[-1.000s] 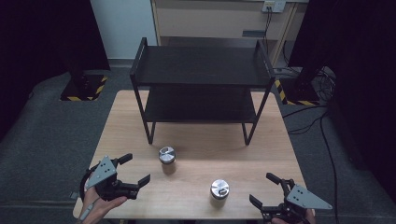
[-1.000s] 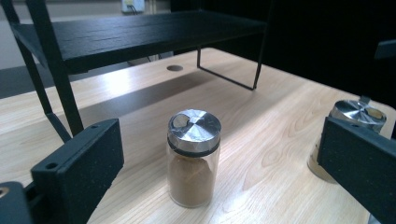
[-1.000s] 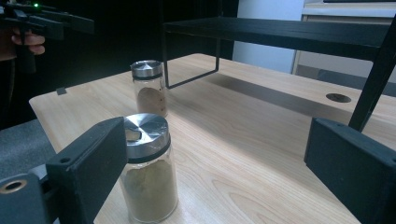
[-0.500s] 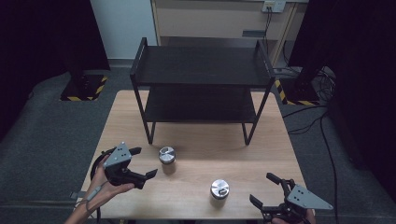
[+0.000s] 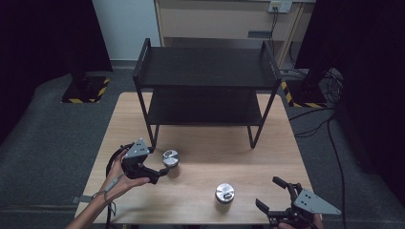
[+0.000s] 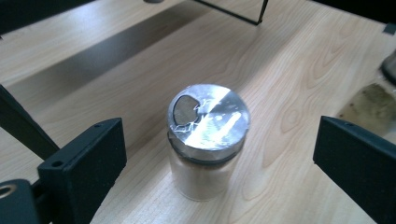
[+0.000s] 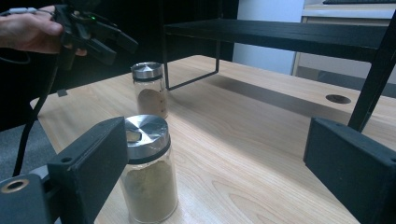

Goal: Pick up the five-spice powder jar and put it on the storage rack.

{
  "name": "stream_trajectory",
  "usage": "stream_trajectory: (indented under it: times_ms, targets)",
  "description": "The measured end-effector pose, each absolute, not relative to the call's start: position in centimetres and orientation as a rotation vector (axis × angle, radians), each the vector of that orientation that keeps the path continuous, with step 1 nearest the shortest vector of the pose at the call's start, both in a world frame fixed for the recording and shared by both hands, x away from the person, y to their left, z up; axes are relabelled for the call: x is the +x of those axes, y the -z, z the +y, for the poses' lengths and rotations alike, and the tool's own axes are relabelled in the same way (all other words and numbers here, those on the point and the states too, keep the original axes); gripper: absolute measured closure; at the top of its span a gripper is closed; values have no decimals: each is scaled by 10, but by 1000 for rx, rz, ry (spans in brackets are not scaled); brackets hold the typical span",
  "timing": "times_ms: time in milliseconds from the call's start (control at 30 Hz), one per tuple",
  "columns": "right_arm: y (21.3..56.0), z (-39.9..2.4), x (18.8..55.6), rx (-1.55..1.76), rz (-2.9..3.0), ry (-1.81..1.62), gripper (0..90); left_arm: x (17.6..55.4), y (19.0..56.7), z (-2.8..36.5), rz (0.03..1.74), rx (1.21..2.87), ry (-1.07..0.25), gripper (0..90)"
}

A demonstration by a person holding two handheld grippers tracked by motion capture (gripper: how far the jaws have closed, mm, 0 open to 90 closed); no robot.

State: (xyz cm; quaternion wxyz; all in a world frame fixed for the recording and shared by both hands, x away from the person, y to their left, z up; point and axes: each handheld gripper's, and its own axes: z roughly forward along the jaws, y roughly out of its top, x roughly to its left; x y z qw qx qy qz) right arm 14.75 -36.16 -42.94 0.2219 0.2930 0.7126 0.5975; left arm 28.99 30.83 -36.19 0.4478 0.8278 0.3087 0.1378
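Left gripper (image 5: 160, 167) jaws wide, nothing between pads, just beside glass spice jar with brushed steel lid (image 5: 170, 159) on light wooden table (image 5: 267, 152). Left gripper view reveals lid's pour hole (pale powder inside). Right gripper (image 5: 274, 194) jaws wide, empty; second steel-lidded jar (image 7: 147, 168) near. Black metal shelf (image 5: 205, 71) behind.

Two jars (image 5: 170, 159) (image 5: 225, 193) stand on the table (image 5: 267, 157) before the rack (image 5: 205, 86).

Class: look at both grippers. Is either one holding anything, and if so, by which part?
Nothing is held. The left gripper stands open beside one spice jar; the right gripper is open too.
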Motion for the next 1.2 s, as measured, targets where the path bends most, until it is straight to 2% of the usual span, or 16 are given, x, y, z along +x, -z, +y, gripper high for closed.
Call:
stream_trajectory:
  times_ms: [300,633,667,733,800,1067,1200]
  targets:
    - [430,-362,147,811,1966,-1651,72,306,376,292,774,2076,-337,44]
    - [430,-362,146,811,1963,-1648,72,319,391,280,730,2087,-323,140]
    - [430,-362,146,811,1963,-1648,72,320,393,280,729,2083,-325,158]
    - [429,-361,146,811,1963,-1647,73,318,396,280,715,2069,-350,310]
    - [429,-361,146,812,1962,-1646,73,318,398,282,712,2056,-353,332]
    - [430,-361,146,813,1960,-1646,73,316,395,283,690,2058,-353,335]
    - [430,-361,146,813,1960,-1646,72,317,381,286,660,2056,-352,335]
